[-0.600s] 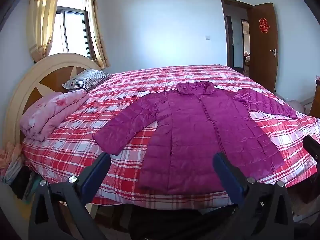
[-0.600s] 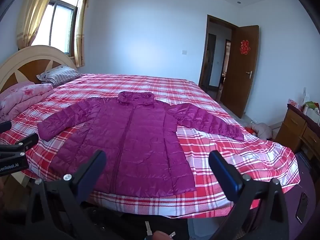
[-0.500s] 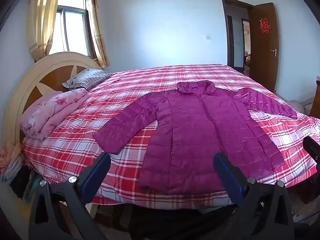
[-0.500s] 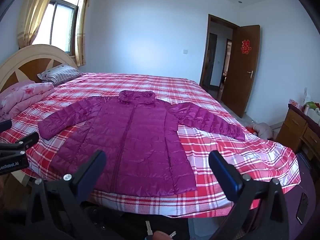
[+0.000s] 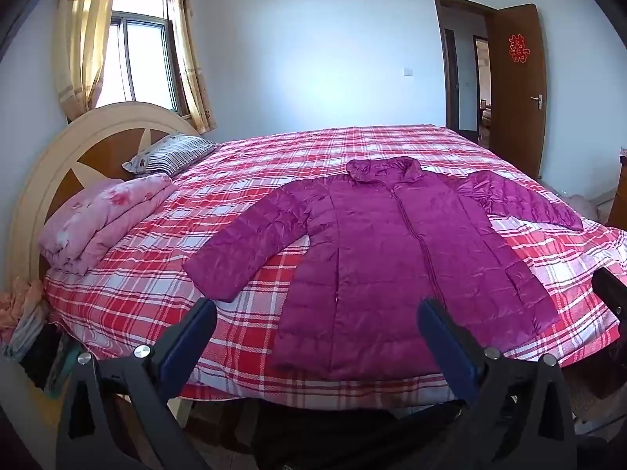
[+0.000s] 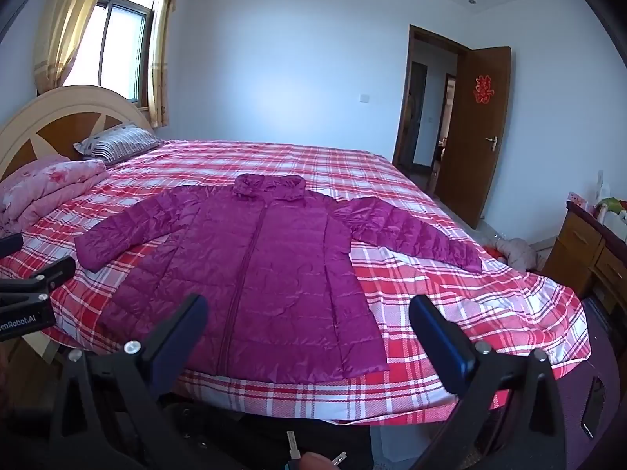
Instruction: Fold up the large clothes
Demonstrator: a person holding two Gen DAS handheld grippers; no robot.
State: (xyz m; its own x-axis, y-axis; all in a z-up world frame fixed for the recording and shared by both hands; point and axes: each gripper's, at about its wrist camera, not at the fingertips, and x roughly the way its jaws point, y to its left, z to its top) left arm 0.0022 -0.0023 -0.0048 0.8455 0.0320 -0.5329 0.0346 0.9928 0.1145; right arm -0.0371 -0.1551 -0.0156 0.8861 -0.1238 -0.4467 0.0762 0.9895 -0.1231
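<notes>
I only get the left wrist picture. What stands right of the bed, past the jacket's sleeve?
Observer: A wooden dresser with drawers, and small items on top.
Operator: Can the other camera see my left tongs?
Observer: Yes. The left tongs poke in from the side, open, apart from the purple down jacket.
Operator: Anything below the bed's near edge?
Observer: A metal key shows at the very bottom of the right wrist view, below the bed.
</notes>
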